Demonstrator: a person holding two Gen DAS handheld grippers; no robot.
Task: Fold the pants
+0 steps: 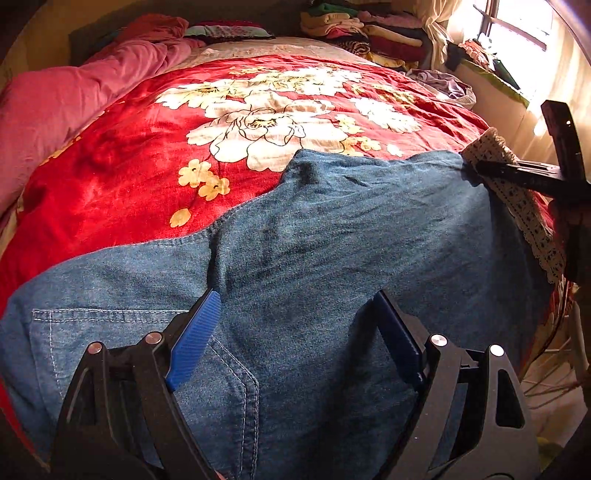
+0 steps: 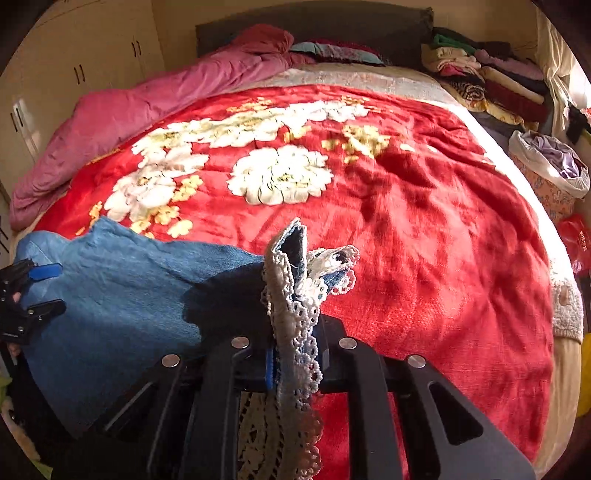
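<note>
— While spread flat over the near end of the red floral blanket (image 1: 122,155), pants (image 1: 332,236) fill lower frame, blue denim, back pocket lower left.
— Lace hem (image 2: 295,325)?
— Bunched up at centre in right view, pinched by right tongs (image 2: 295,363), clamped together on it.
— Left tongs (image 1: 295,332)?
— Spread wide apart over the seat, gripping nothing.
— Beyond?
— Pink quilt (image 1: 66,99) upper left, folded clothes (image 1: 354,33) upper right.

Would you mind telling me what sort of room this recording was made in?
Most likely a home bedroom. A bed covered with a red floral blanket fills the view, a pink duvet is bunched along its far side, and folded clothes are stacked in the corner by the headboard.
</note>
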